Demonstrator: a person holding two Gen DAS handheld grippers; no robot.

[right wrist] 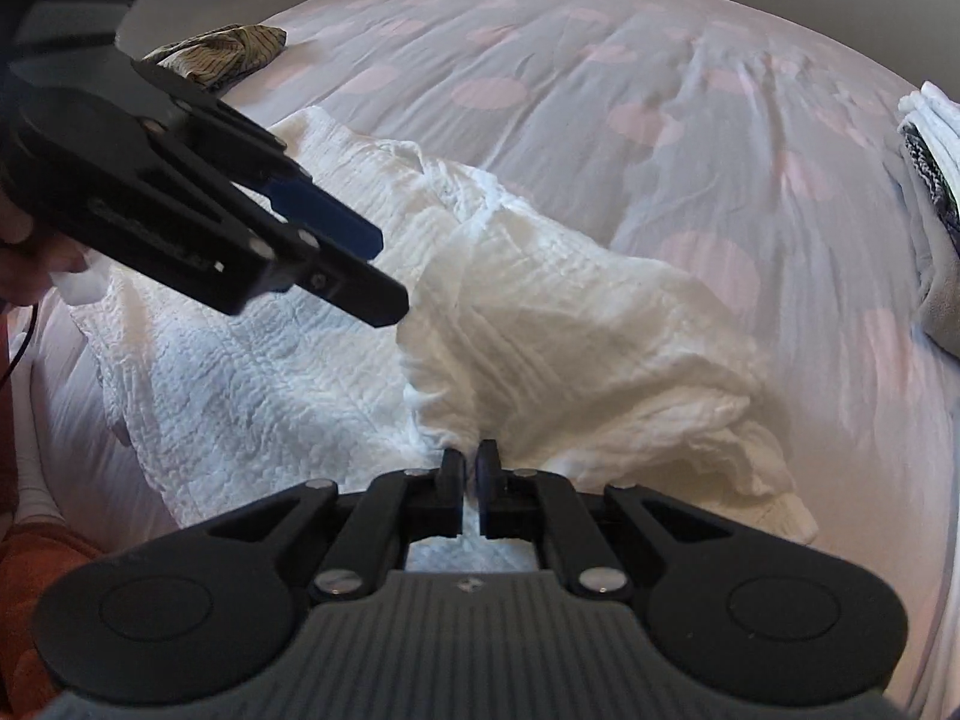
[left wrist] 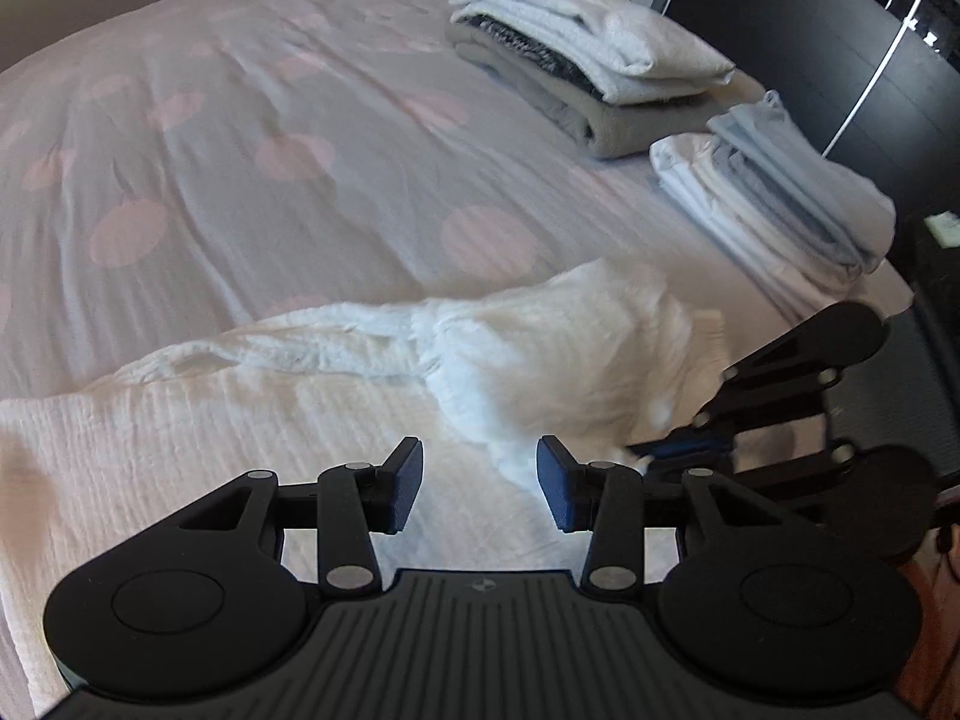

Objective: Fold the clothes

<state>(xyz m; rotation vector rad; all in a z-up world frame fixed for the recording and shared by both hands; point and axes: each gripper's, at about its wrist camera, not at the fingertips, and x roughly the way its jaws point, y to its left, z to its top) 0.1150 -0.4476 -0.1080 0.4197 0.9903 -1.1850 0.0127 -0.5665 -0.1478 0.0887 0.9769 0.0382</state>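
Left wrist view: your left claw (left wrist: 478, 483) stands wide, its blue pads apart with nothing between them, just above the crinkled white cotton garment (left wrist: 336, 414) that lies across the lower half of the frame on the pink-spotted bedspread (left wrist: 240, 138). At the right edge your right claw (left wrist: 678, 450) comes in sideways against a raised, blurred hump of the same cloth. If you close the left claw where it hangs, it could pinch a single loose layer, or the bedspread with it, and the fold would drag crooked. The two stacks of folded laundry, the tall grey-and-white pile (left wrist: 588, 78) in the upper right and the pale blue-and-white pile (left wrist: 774, 204) below it, sit near the lifted hump; a wide sweep could topple them.

Right wrist view: your right claw (right wrist: 471, 468) is narrowed to a slit and pinches a bunched edge of the white garment at lower centre. The grip looks shallow, so a hard pull may slip it free. Your left claw (right wrist: 360, 264) crosses the upper left, close overhead; the two could collide. A crumpled olive striped cloth (right wrist: 222, 54) lies at upper left.
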